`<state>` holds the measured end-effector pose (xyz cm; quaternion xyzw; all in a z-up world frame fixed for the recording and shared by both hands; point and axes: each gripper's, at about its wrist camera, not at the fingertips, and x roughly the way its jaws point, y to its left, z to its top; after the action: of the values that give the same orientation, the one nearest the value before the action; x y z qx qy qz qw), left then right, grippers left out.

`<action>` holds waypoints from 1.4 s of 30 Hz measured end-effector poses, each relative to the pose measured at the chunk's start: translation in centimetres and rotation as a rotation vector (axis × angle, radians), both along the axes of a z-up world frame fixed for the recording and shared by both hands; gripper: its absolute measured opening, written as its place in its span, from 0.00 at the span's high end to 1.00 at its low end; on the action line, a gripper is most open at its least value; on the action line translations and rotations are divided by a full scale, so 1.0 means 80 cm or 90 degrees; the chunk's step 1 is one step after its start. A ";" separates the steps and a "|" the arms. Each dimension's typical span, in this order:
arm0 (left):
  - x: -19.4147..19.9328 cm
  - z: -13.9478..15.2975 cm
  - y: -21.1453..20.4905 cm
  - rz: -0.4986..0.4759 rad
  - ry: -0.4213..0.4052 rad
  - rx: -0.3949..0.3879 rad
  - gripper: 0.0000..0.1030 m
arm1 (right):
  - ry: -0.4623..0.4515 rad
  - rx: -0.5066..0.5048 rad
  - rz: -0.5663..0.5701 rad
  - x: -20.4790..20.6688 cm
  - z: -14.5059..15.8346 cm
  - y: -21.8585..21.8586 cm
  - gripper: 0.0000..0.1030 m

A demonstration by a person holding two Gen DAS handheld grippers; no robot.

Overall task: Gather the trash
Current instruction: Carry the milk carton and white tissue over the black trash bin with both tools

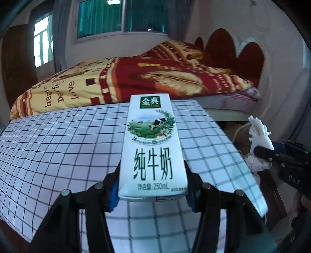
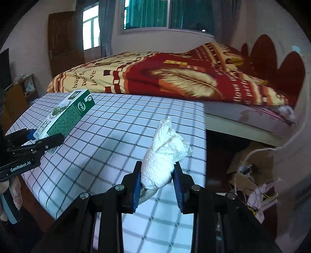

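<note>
My left gripper (image 1: pixel 152 173) is shut on a white milk carton (image 1: pixel 153 148) with a cow picture and green lettering, lifted above the checked tablecloth (image 1: pixel 58 146). The right wrist view shows that carton (image 2: pixel 66 114) from its green side, at the left, in the left gripper (image 2: pixel 45 143). My right gripper (image 2: pixel 156 175) is shut on a crumpled white tissue wad (image 2: pixel 163 155), held above the table's right part. In the left wrist view the tissue (image 1: pixel 259 142) and the right gripper (image 1: pixel 272 155) show at the right edge.
A bed with a red and yellow quilt (image 2: pixel 175 77) lies right behind the table. A cardboard box with wires and clutter (image 2: pixel 250 175) sits on the floor to the right of the table. A dark wooden door (image 2: pixel 64 39) and windows (image 2: pixel 169 15) are at the back.
</note>
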<state>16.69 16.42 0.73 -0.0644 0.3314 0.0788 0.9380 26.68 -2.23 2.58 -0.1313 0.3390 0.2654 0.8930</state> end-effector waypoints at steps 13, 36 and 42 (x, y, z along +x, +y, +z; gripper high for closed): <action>-0.053 -0.004 -0.099 -0.087 0.001 0.001 0.46 | -0.004 0.025 -0.100 -0.093 0.002 -0.140 0.69; -0.089 -0.075 -0.259 -0.298 0.079 -0.009 0.46 | 0.063 -0.012 -0.208 -0.173 -0.077 -0.284 0.69; -0.096 -0.108 -0.311 -0.357 0.128 -0.010 0.46 | 0.117 -0.032 -0.215 -0.186 -0.130 -0.319 0.69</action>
<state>9.01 -8.47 -7.93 0.0304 0.4282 -0.1799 0.8851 11.82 -27.74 -7.84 -0.0700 0.4427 0.1144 0.8866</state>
